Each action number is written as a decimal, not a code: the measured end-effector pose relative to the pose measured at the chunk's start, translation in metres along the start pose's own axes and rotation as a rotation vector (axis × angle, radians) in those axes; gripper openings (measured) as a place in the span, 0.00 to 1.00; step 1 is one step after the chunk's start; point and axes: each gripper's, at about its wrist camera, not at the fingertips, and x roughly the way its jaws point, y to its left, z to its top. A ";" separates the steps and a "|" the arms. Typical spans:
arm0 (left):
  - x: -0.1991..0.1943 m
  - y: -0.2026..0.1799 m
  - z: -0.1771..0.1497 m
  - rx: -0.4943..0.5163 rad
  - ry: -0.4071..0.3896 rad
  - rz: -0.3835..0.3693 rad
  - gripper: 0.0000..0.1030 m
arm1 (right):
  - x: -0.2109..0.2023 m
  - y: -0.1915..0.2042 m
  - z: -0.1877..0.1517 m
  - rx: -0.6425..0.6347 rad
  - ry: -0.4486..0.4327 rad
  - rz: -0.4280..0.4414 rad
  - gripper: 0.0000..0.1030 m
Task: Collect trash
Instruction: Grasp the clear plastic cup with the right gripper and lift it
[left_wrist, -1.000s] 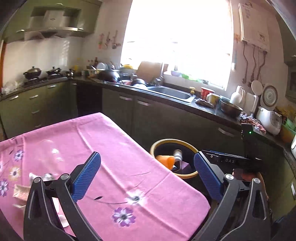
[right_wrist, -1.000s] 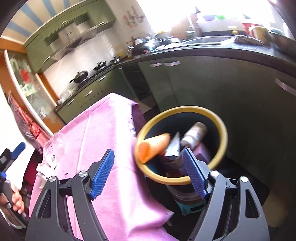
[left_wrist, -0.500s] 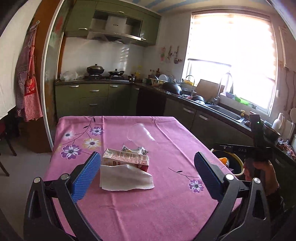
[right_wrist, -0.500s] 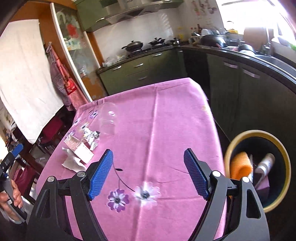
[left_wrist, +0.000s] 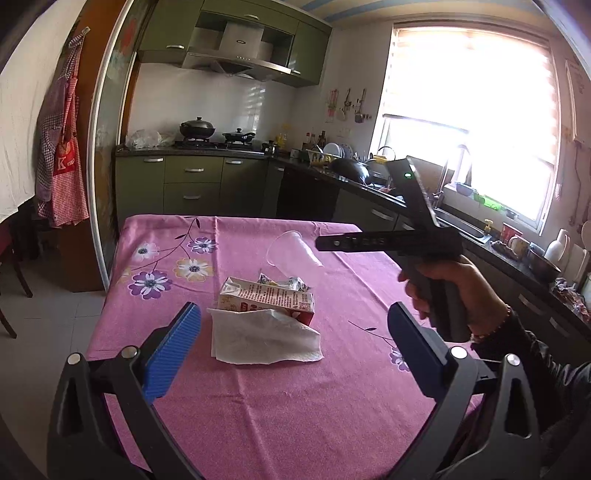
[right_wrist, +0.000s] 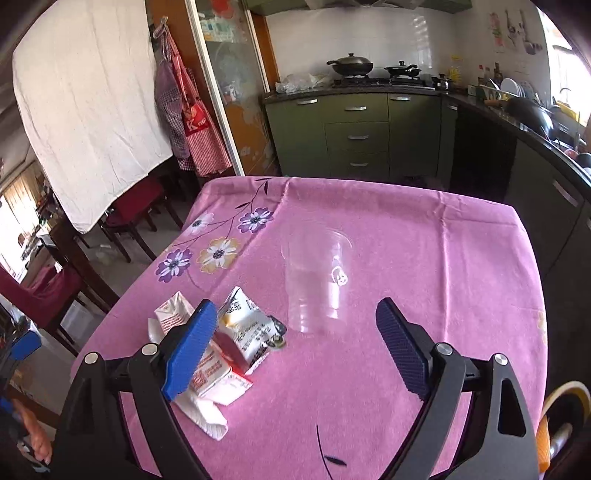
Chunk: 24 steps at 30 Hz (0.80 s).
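I kept the right gripper (right_wrist: 295, 350) jaws wide, just opened further and with nothing in them, because the clear cup (right_wrist: 317, 277) lay on the desk (right_wrist: 443, 258) ahead between them. The left gripper (left_wrist: 291, 354) jaws were wide and empty too, with the napkin (left_wrist: 258, 338) and milk carton (left_wrist: 266, 297) between them, further ahead.

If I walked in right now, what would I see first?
First the bright pink flowered tablecloth, and the little heap of trash in its middle: a crumpled white paper napkin with a red-and-white drink carton lying partly on it. Just behind them a clear plastic cup lies on its side, and both grippers, left gripper and right gripper, hang open above the table, holding nothing.
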 end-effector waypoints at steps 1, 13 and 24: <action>0.001 0.001 -0.002 -0.002 0.004 -0.002 0.93 | 0.013 0.002 0.005 -0.006 0.017 -0.008 0.84; 0.010 0.015 -0.009 -0.047 0.038 -0.011 0.93 | 0.111 -0.007 0.021 0.015 0.161 -0.059 0.84; 0.011 0.018 -0.010 -0.061 0.046 -0.017 0.93 | 0.135 -0.003 0.018 0.003 0.229 -0.087 0.65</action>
